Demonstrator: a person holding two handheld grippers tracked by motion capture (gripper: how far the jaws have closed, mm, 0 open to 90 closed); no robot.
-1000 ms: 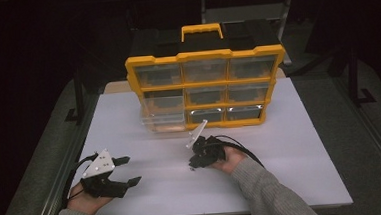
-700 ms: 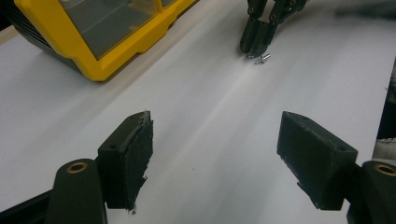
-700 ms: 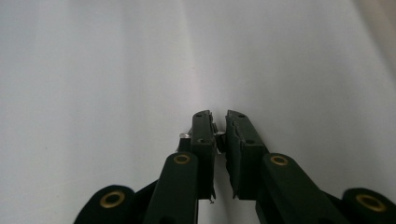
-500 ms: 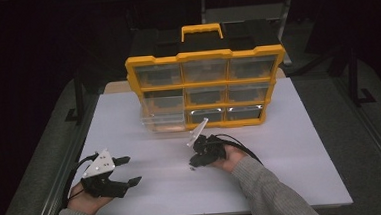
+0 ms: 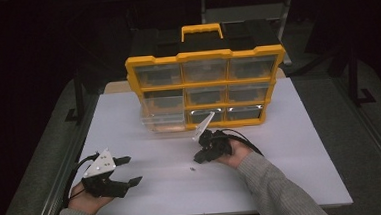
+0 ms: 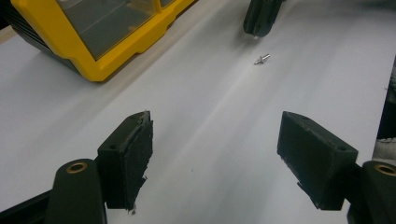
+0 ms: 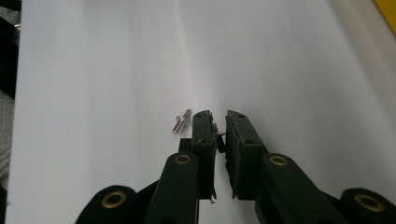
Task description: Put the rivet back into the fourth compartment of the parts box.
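On the white worktop (image 5: 291,146) a yellow organiser (image 5: 206,86) with clear drawers stands upright near the far edge, a yellow handle (image 5: 202,31) on top. In the high view its lower-left drawer (image 5: 162,122) is pulled out toward the person.

The left gripper (image 5: 126,170) rests near the front left corner of the worktop, held in the left hand (image 5: 84,201), with its grey three-cornered plate facing up. Its fingers (image 6: 126,158) are spread wide with nothing between them; the left gripper view shows bare white surface in the gap.

The right gripper (image 5: 200,157) is held in the right hand (image 5: 237,153) near the middle of the worktop, in front of the organiser, tips angled down toward the surface. Its fingers (image 7: 203,135) are almost pressed together, with only a narrow slit between them. The right gripper view shows a thin sliver of something in that slit, too small to identify.

A small silvery screw (image 7: 181,121) lies on its side on the worktop just beside the right gripper's tips, outside the slit. The high view gives it only as a tiny speck (image 5: 193,168); the right gripper view reveals its head and shank. The left gripper view shows the same screw (image 6: 262,59) farther off, close below the right gripper's dark tips (image 6: 259,18), and one corner of the organiser (image 6: 93,37).
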